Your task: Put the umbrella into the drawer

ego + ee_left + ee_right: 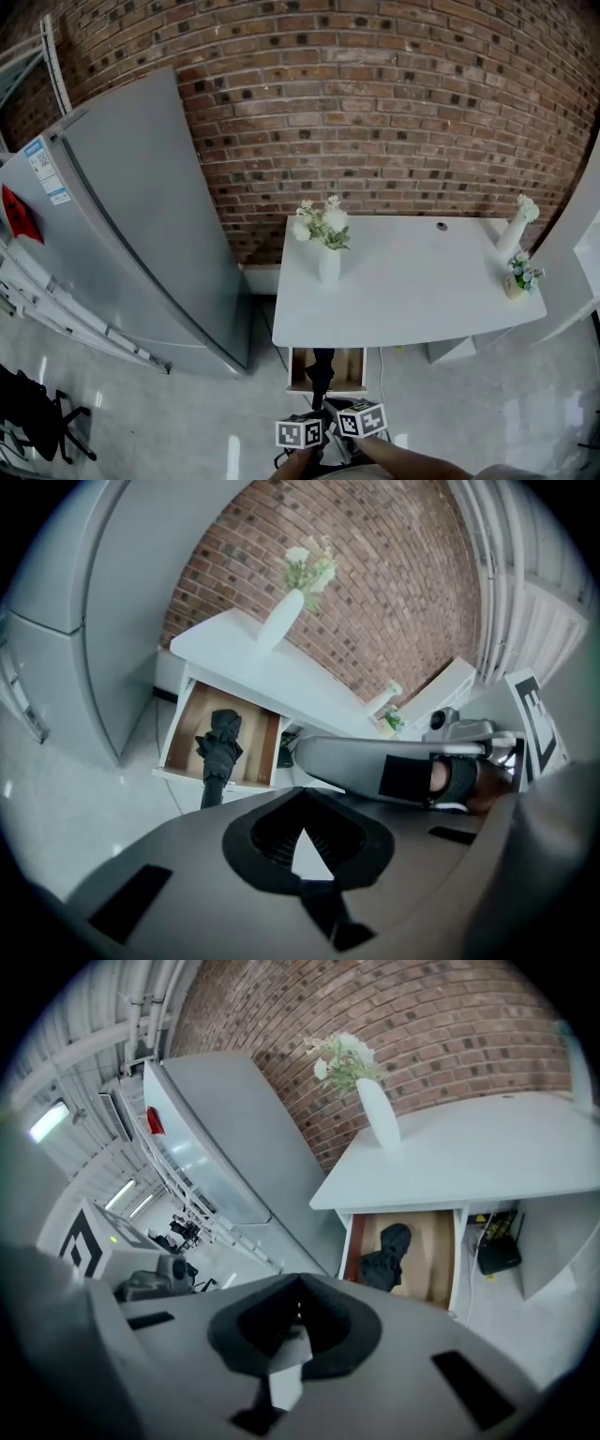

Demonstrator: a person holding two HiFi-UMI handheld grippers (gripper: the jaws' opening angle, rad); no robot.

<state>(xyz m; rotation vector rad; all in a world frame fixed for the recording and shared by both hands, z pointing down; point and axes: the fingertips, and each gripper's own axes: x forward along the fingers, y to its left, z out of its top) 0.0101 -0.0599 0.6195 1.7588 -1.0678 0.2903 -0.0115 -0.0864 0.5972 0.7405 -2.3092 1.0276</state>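
The black folded umbrella (322,367) lies in the open wooden drawer (300,371) under the white table (403,281). In the left gripper view the umbrella (221,743) lies lengthwise in the drawer (184,742), and its handle end sticks out over the front edge. The right gripper view shows the umbrella (385,1255) bunched at the left side of the drawer (431,1260). My left gripper (302,433) and right gripper (361,420) are side by side in front of the drawer, apart from it. Both the left gripper (302,847) and the right gripper (289,1342) are shut with nothing held.
A white vase of flowers (327,244) stands on the table's left part, and two smaller vases (517,253) stand at its right end. A grey refrigerator (131,225) stands to the left. A brick wall (375,103) is behind. Cables and a black box (497,1246) sit under the table.
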